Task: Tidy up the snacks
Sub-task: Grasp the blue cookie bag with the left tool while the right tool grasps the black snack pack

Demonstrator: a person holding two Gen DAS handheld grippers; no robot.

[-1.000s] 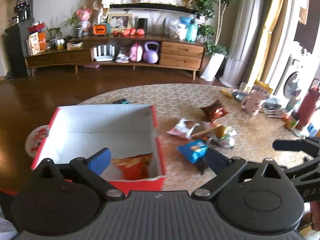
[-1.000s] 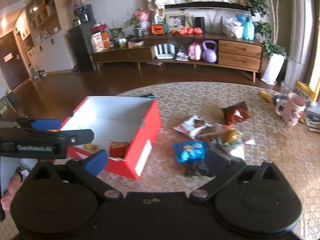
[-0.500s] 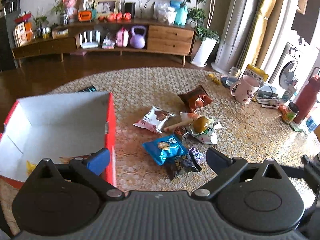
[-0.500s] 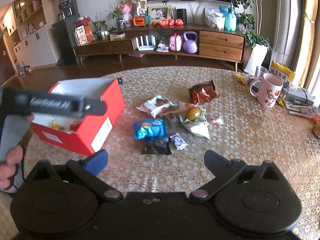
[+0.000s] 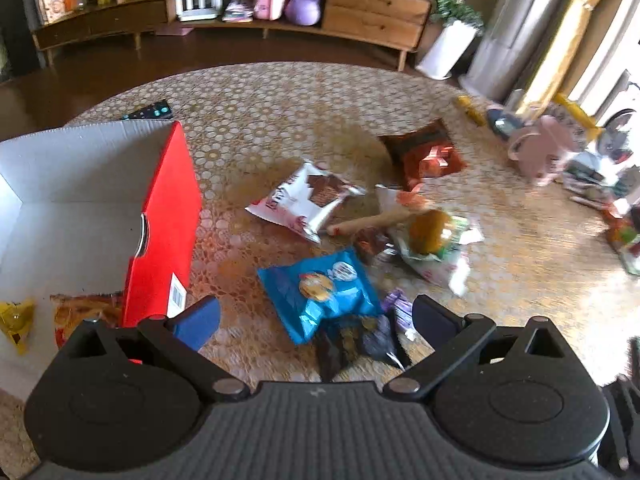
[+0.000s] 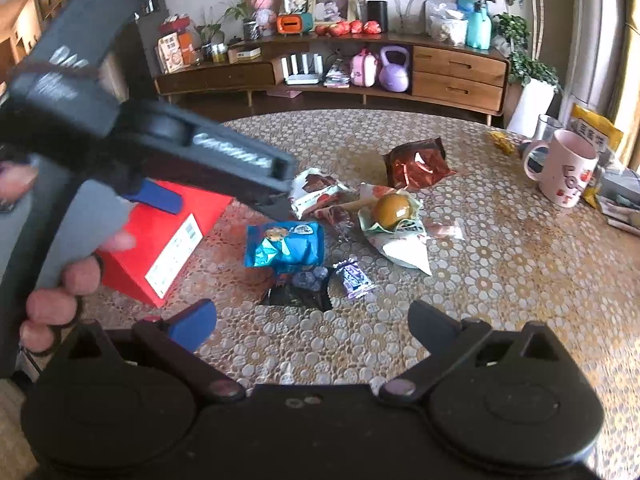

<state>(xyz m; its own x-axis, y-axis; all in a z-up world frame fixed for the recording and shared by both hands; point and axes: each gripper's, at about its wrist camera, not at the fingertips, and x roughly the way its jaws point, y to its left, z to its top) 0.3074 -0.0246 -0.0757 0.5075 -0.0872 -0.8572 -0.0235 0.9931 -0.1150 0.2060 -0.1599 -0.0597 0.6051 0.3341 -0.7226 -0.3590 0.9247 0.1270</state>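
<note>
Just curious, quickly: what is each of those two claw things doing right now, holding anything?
Left gripper: jaws open, holding nothing, above the snacks.
Right gripper: jaws open, holding nothing.

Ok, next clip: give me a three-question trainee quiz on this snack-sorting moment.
1. True or false: the left tongs are shut on a snack.
2. Which packet lies nearest the red box? A) blue packet B) brown-red packet C) white packet with the round bun
3. Fill in: the pink mug stands on the table's ___ side, seen from the right tongs.

Key: 1 false, both tongs are open and empty. 2 A. 3 right.
</note>
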